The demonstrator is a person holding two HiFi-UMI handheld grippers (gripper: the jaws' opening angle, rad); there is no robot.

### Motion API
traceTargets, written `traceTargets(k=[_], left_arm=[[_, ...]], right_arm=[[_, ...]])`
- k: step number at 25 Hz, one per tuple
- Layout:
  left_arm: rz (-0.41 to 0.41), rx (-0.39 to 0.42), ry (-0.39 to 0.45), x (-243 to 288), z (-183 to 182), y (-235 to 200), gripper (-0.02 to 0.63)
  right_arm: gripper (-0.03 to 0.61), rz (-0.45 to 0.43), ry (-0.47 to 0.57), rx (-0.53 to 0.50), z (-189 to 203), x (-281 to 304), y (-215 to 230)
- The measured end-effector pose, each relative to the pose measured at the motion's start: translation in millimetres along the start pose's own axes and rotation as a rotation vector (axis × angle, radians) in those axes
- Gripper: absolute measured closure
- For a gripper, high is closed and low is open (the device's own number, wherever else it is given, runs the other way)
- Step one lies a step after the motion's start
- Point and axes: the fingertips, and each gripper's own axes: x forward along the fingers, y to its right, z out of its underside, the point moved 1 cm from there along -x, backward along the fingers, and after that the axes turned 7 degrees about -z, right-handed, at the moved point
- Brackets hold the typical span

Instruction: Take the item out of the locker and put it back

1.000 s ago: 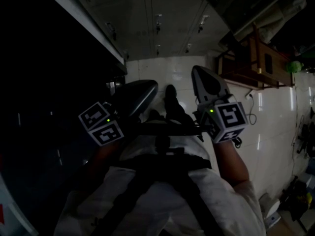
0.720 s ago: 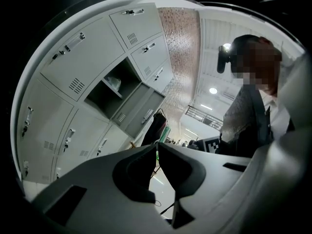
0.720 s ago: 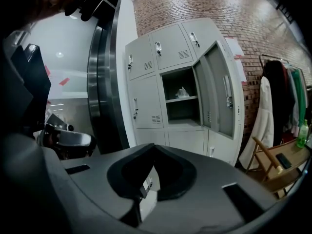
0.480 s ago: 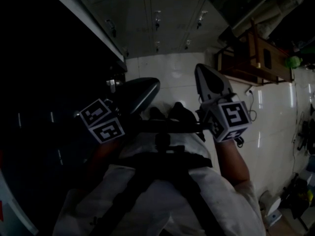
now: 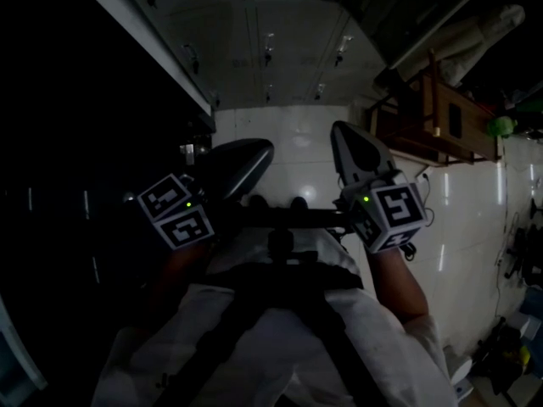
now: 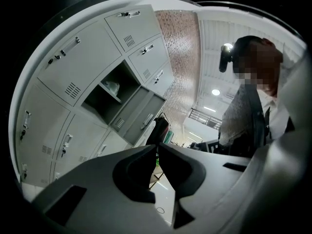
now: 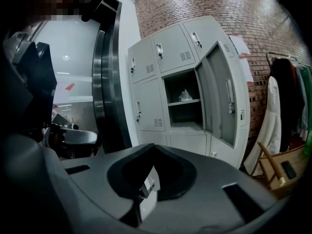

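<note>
**A:** Left tongs (image 6: 157,149)?
**B:** Clenched. Tips together, nothing between them. They face a bank of grey lockers.
**A:** Right tongs (image 7: 153,148)?
**B:** Clenched as well, and empty. They face the same bank.
**A:** The item (image 7: 185,95)?
**B:** Small and pale; what it is cannot be made out. It sits on the upper shelf (image 7: 184,102) inside the open locker (image 7: 186,126), well apart from both tongs.
**A:** The door (image 7: 220,99)?
**B:** Swung wide, toward the right in the right gripper view. The neighbouring lockers are closed.
**A:** Beside the bank?
**B:** A brick wall (image 7: 234,9), hanging garments (image 7: 282,82), and a wooden chair (image 7: 273,167) below them.
</note>
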Motion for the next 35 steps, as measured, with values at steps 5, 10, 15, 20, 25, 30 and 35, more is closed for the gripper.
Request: traceTargets(k=[5, 10, 15, 20, 25, 30, 35], left_arm=[[-0.02, -0.014, 0.001, 15.1, 9.9, 9.9, 0.603], [-0.033, -0.021, -0.008, 26.6, 21.1, 18.9, 0.603], [-0.029, -0.032, -0.006, 31.1, 28.5, 28.0, 0.601], [-0.025, -0.055, 0.006, 35.5, 34.0, 32.4, 0.601], [-0.022, -0.058, 0.004, 39.4, 35.5, 33.4, 0.601], [-0.024, -0.059, 0.004, 39.5, 33.8, 30.2, 0.601], [-0.023, -0.059, 0.007, 38.5, 32.3, 27.8, 0.601]], right_arm=[[0.578, -0.034, -0.003, 0.0, 8.6, -10.1, 11.4], [0.578, -0.041, -0.02, 0.013, 18.8, -21.0, 22.0], [0.578, -0.046, -0.01, 0.025, 25.9, -31.0, 25.4], [0.578, -0.044, -0.027, 0.053, 33.5, -39.8, 29.6], [0.578, -0.052, -0.044, 0.08, 37.6, -41.2, 30.3], [0.578, -0.067, -0.035, 0.082, 36.8, -36.3, 31.0], [0.578, -0.076, -0.04, 0.083, 37.4, -32.6, 28.8]])
